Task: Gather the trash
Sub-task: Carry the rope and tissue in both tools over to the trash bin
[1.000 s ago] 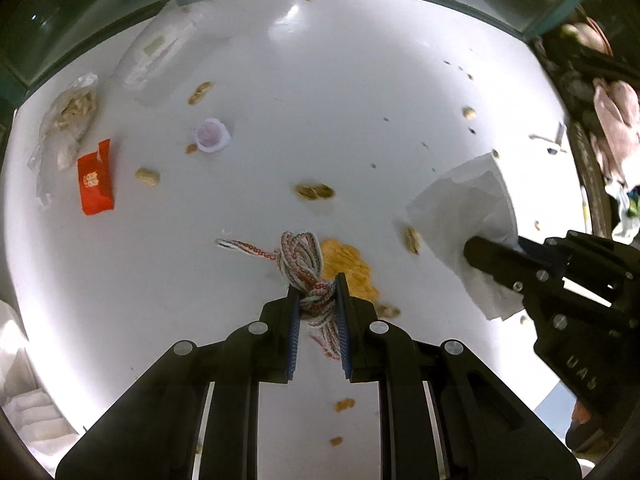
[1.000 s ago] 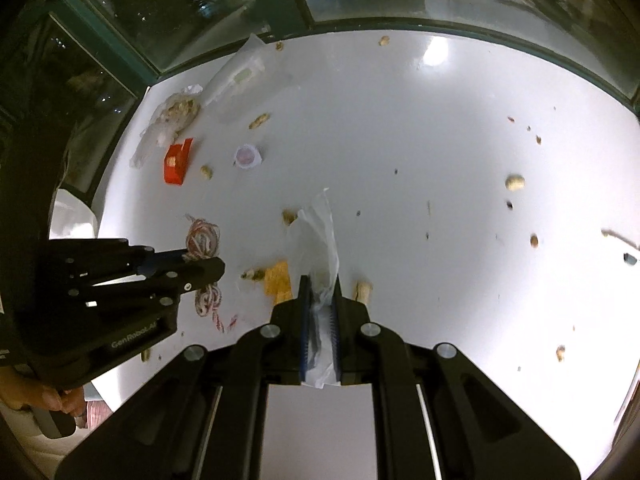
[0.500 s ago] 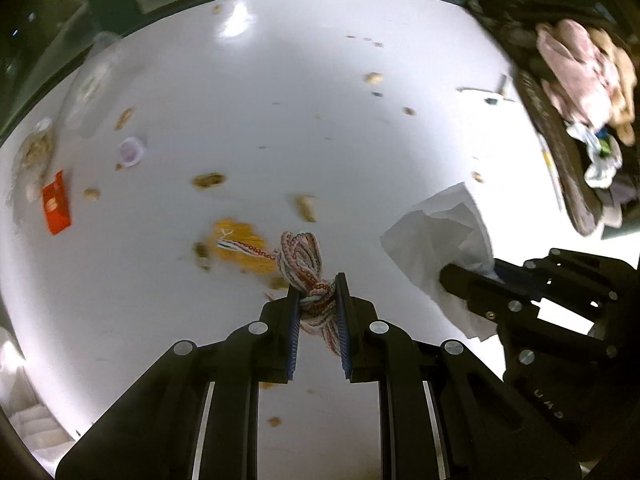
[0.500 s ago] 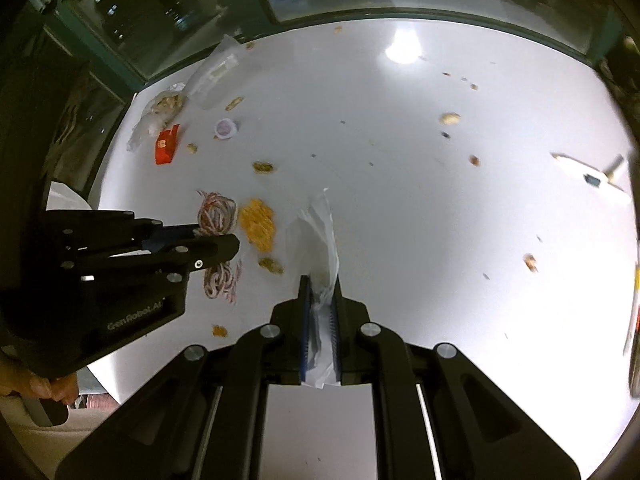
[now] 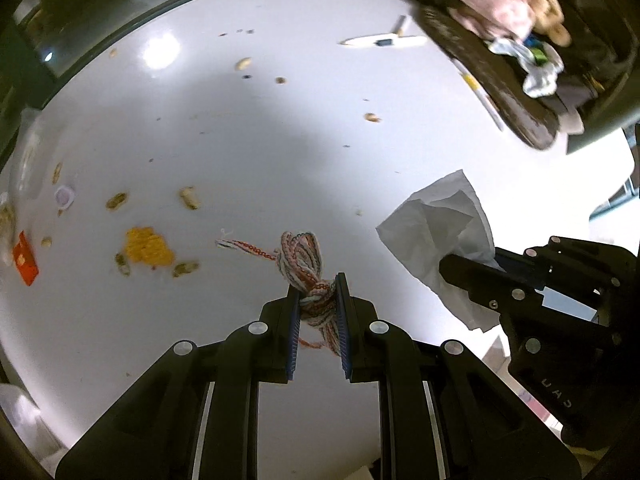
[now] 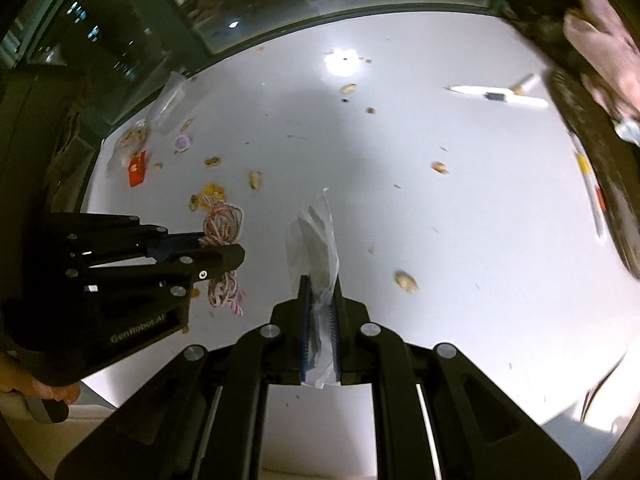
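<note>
My left gripper is shut on a knotted bundle of red, white and blue string, lifted above the white table. My right gripper is shut on a crumpled white tissue, also held off the table. From the left wrist view the right gripper and its tissue hang at the right. The right wrist view shows the left gripper with the string at the left. A dark trash container holding pink and white waste sits at the upper right.
Litter lies on the table: peanut shells, an orange crumb patch, a red wrapper, a small purple cap, a clear plastic bag, white sticks. A hand grips the left tool.
Both grippers have carried the string and the tissue across the table toward the dark container, which now fills more of the upper right. The litter has slid to the left in both views.
</note>
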Demonstrator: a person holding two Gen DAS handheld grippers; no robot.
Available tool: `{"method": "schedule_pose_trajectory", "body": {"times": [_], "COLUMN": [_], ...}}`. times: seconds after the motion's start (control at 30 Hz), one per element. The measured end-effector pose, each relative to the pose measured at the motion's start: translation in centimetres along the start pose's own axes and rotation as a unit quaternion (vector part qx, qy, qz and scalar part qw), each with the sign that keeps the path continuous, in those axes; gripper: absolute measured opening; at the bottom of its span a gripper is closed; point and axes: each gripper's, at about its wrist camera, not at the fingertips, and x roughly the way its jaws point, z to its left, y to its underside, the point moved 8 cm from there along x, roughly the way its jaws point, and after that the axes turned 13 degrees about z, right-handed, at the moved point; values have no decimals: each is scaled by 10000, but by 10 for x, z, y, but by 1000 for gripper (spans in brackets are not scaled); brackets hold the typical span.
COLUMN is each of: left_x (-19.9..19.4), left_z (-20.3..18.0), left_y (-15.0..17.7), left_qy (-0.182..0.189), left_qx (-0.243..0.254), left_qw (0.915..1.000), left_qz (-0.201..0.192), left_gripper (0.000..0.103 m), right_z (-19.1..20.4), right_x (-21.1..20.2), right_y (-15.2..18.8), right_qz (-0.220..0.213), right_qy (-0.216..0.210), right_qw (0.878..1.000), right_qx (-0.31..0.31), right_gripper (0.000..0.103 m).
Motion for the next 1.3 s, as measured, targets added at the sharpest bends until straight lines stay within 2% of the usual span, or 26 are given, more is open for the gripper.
{"method": "schedule_pose_trajectory", "body": {"times": [0.13, 0.33, 0.63, 0.93, 1.3], "left_x": [1, 4, 5, 22, 37], "left_z": [-19, -57, -100, -160, -246], "left_y": [4, 19, 55, 87, 131], "left_qy": [62, 197, 185, 45, -112], "left_qx": [235, 853, 1813, 2790, 3898], "left_qw": [9997, 9961, 9832, 9593, 9186], "left_qz": [-22, 67, 132, 425, 642], "left_gripper": [15, 15, 15, 15, 15], "right_z": [-13, -28, -34, -53, -89], "right_x": [-7, -23, -34, -46, -60], "right_y": [19, 56, 104, 158, 246], "right_qz": [-108, -246, -403, -540, -670], "right_qy": [89, 292, 445, 498, 597], "right_qw": [9996, 9962, 9877, 9751, 9486], "right_qx": [264, 783, 1443, 2091, 3034], "right_gripper": [11, 11, 11, 11, 11]}}
